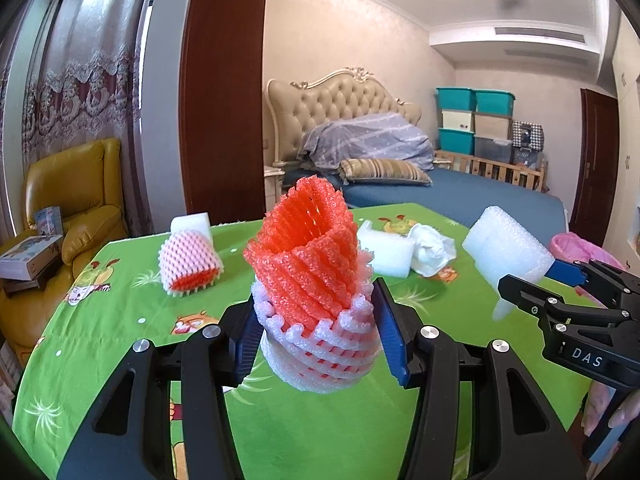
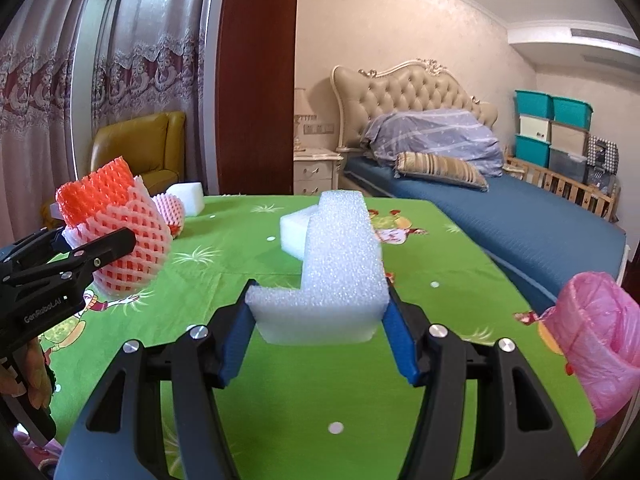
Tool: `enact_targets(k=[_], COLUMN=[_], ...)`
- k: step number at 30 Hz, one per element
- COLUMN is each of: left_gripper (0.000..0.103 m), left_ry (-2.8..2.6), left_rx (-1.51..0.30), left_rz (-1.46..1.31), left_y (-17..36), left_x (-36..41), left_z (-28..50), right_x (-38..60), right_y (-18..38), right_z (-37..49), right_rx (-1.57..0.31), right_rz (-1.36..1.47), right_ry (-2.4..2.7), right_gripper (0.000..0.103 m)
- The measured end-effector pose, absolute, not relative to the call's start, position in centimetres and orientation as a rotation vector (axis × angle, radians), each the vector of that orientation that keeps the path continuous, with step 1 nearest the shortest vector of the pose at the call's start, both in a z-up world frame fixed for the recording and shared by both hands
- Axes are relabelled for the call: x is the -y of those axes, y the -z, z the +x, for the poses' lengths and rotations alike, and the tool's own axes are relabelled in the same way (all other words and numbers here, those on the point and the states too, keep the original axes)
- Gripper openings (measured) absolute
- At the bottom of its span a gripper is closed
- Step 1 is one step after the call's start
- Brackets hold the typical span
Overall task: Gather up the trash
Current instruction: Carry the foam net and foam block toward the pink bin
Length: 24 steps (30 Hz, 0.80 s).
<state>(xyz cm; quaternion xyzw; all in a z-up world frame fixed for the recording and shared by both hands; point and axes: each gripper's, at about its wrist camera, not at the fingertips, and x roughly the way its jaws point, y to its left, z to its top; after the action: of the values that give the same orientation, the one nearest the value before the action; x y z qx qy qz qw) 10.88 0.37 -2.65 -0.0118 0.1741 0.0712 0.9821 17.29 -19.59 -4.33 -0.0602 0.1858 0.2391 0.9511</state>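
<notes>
**Both grippers hold foam above the green table**

A bedroom: lace curtains and a yellow armchair on the left, a dark wooden panel, then a bed with a tufted headboard and stacked storage boxes on the right. In front lies a table under a green cartoon-print cloth.

On the cloth's far left edge sits a white foam block, touching a pink-and-orange foam net sleeve. The left gripper is clamped on a second net sleeve, orange inside and pink-white outside, held upright and clear of the cloth. Behind it lie another white foam block and a crumpled white tissue, touching each other. The right gripper is closed on an L-shaped white foam piece, also lifted off the table. At the far right stands a pink trash bag, its mouth open, beside the table edge.
</notes>
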Motion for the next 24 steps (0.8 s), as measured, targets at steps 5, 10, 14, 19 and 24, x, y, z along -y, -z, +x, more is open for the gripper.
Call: enact_targets(k=[5,10,14,19,24], left_gripper=[0.050,0.050,0.050,0.050,0.050], left_ry=[-0.112,-0.060,-0.020,0.040,0.110], left_rx=[-0.330,-0.315,-0.304,-0.297,-0.298], left_rz=[-0.005,0.032,0.066,0.103,0.129], left_y=[2.4,2.1,1.8,1.4,0.9], left_x=[1.0,2.9,4.7,7.2,10.1], left_z=[10.6,11.0,11.5,12.6,14.4], right_x=[21.0,22.6,24.4,26.9,30.4], right_y=[4.0,3.8,3.5,2.8,2.5], right_z=[16.7,16.2,16.2,16.5,16.6], right_rx=[-0.349,-0.333,-0.313,-0.291,-0.274], right_rz=[-0.130,-0.126,-0.119,-0.114,-0.108], right_ry=[-0.460,-0.433,-0.388,-0.331,-0.262], right_gripper=[0.058,0.058,0.058,0.058,0.058])
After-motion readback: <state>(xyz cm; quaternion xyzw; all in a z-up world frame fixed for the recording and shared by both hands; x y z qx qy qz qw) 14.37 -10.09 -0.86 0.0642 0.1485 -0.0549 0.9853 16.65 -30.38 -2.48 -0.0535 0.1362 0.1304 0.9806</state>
